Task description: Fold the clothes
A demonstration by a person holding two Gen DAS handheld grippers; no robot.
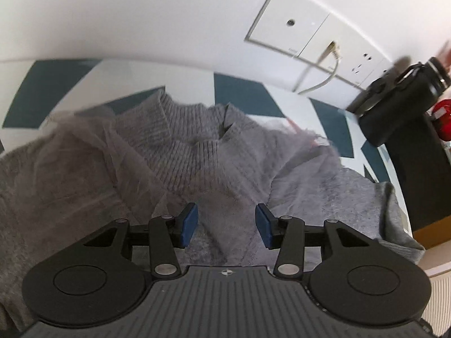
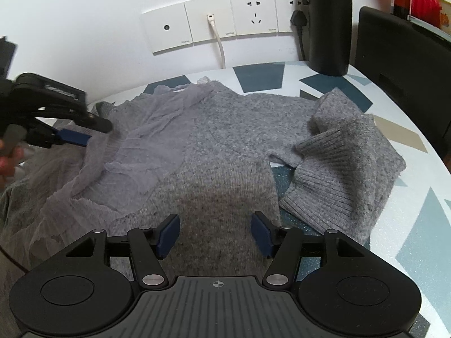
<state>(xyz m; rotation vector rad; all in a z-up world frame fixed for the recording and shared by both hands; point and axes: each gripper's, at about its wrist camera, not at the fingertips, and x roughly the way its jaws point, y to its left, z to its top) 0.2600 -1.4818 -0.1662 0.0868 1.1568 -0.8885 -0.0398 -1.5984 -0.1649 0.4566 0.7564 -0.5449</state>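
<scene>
The left gripper [image 1: 227,224] hangs with its jaws parted and empty over the grey sweater [image 1: 191,146]; the right gripper [image 2: 215,232] is likewise part open, holding nothing, at the lower centre. The sweater sprawls across the patterned table [image 2: 417,214], one sleeve [image 2: 338,166] bunched at the right. It looks soft, limp and light, the sheer overlay [image 2: 135,152] slippery; pinching the ribbed cuff or a seam edge seems best.

White wall [image 2: 84,14] with socket plates [image 2: 214,22] (one cabled) behind the patterned table [image 2: 408,174].
</scene>
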